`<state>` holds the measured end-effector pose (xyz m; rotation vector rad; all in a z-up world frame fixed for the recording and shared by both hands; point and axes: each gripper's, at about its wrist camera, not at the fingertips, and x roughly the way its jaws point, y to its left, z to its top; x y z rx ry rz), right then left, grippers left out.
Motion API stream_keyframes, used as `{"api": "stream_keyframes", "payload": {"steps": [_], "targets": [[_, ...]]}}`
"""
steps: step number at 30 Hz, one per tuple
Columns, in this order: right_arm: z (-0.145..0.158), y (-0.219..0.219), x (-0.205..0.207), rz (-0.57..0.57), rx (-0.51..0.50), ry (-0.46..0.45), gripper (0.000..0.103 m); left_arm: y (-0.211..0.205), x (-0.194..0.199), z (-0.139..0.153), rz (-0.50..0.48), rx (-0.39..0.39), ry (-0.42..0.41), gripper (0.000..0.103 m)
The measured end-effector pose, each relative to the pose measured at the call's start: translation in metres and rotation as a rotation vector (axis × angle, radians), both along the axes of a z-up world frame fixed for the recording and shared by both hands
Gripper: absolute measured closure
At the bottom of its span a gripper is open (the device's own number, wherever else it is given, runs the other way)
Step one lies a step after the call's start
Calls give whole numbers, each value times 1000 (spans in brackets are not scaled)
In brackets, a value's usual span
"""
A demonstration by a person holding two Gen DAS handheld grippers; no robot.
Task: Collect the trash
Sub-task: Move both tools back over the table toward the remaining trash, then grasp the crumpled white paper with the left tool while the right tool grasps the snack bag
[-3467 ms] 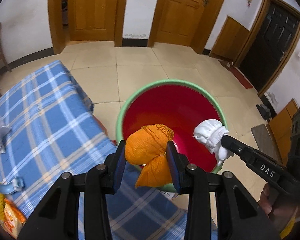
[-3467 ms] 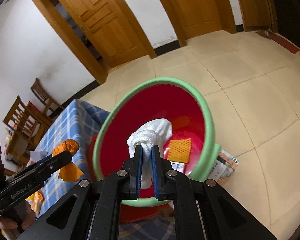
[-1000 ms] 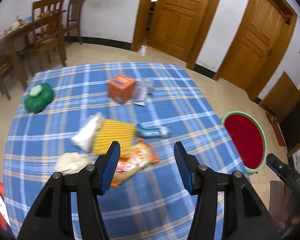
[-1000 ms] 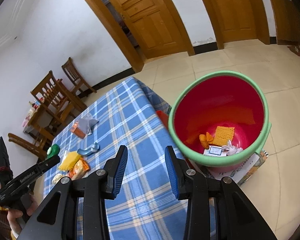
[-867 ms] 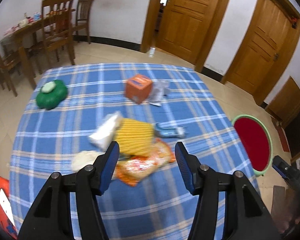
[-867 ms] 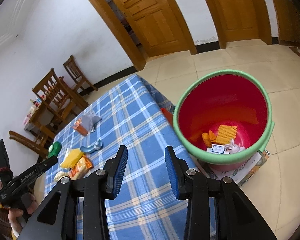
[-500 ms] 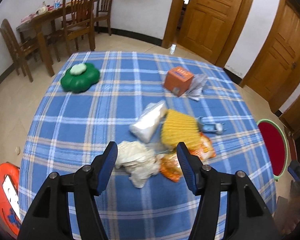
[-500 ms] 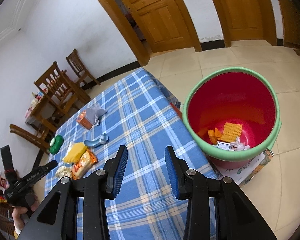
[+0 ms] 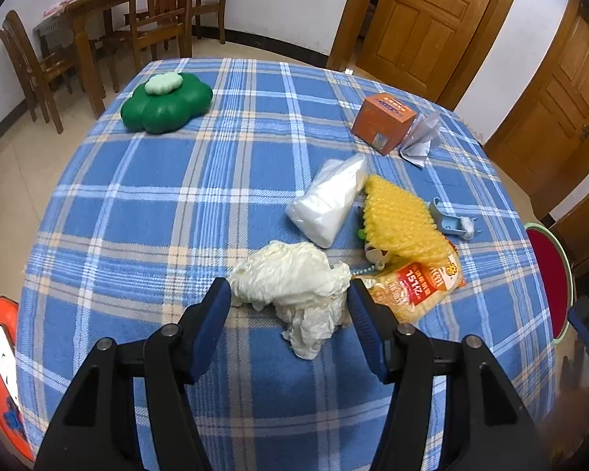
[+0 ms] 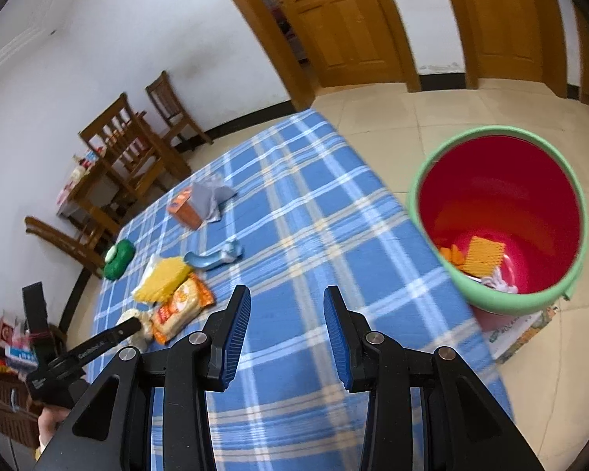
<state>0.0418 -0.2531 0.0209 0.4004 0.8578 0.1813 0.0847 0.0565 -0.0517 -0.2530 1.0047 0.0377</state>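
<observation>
My left gripper (image 9: 289,298) is open, its fingers on either side of a crumpled cream paper wad (image 9: 294,278) on the blue plaid table (image 9: 145,212). Beside the wad lie an orange snack packet (image 9: 416,286), a yellow foam net (image 9: 400,219), a white plastic bag (image 9: 330,200) and a pale blue scoop (image 9: 451,223). My right gripper (image 10: 286,310) is open and empty above the table's near side. The red bin with a green rim (image 10: 498,216) stands on the floor to the right and holds orange, yellow and white trash.
An orange box (image 9: 385,121) with grey crumpled paper (image 9: 422,137) sits at the table's far right. A green flower-shaped container (image 9: 165,102) sits at the far left. Wooden chairs (image 9: 153,11) stand behind. An orange object (image 9: 0,357) lies off the table's left edge.
Both grippers let go of the orange and white trash into the bin and opened. The left gripper swung back over the table and came down around the cream paper wad.
</observation>
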Motion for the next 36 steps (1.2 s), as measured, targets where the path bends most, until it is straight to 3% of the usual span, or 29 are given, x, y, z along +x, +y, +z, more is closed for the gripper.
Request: {"api": "stream_keyframes", "payload": {"steps": [4,10,16,23,29,35,36], "targets": [[-1,23,8,55,-12,-1,63,4,0,-1,-6,-32,-15,42],[-7,53,22,136,-31,20,61,9,1,-3,-22,-66,-38,58],[-18,75,35,192,-29,54,57,15,-1,0,-32,-88,-53,66],[-27,103,45,251,-40,81,51,30,-10,10,-3,-113,-92,66],[-34,125,54,299,-70,90,39,44,-19,17,32,-113,-112,66],[-45,145,66,346,-150,106,37,56,-25,20,58,-113,-125,66],[-46,147,67,353,-161,108,29,57,-26,20,61,-114,-127,66]]}}
